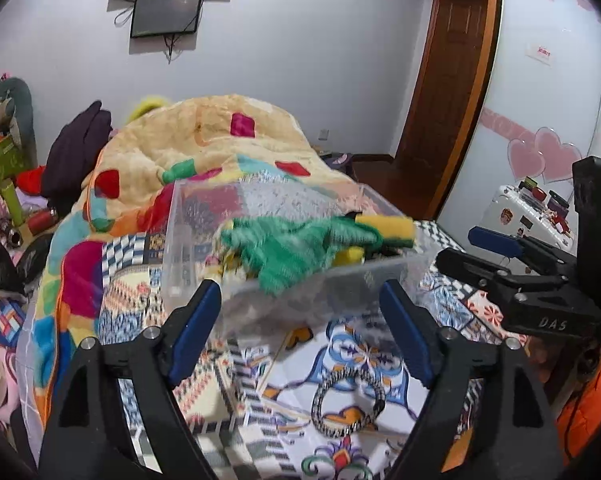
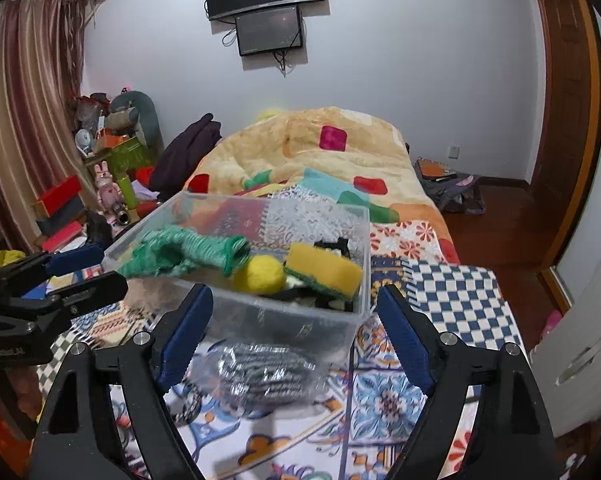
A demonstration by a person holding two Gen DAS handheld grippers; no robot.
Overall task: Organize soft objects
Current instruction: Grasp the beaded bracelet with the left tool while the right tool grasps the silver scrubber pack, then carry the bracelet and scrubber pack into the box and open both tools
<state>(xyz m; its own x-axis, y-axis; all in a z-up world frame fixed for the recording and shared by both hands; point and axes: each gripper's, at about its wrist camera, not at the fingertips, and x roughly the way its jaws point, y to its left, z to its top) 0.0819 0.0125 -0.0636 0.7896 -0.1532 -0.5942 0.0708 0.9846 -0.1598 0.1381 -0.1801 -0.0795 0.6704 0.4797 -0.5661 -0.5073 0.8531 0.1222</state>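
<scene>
A clear plastic box (image 1: 188, 240) (image 2: 356, 264) stands on the patterned bed. A green knitted cloth (image 1: 296, 248) (image 2: 180, 250) hangs over its near rim. Inside lie a yellow sponge with a green backing (image 1: 384, 226) (image 2: 324, 272) and a yellow pom-pom (image 2: 260, 276). A black-and-white braided ring (image 1: 348, 402) lies on the bedspread in front of the box; in the right wrist view it shows blurred through the box wall (image 2: 260, 376). My left gripper (image 1: 300, 320) is open and empty before the box. My right gripper (image 2: 292, 328) is open and empty, also before the box.
A heaped yellow patchwork blanket (image 1: 204, 140) (image 2: 320, 148) lies behind the box. A dark garment (image 1: 76, 152) and cluttered shelves (image 2: 112, 152) stand at the left. A wooden door (image 1: 448, 92) and a bag on the floor (image 2: 448, 188) are at the right.
</scene>
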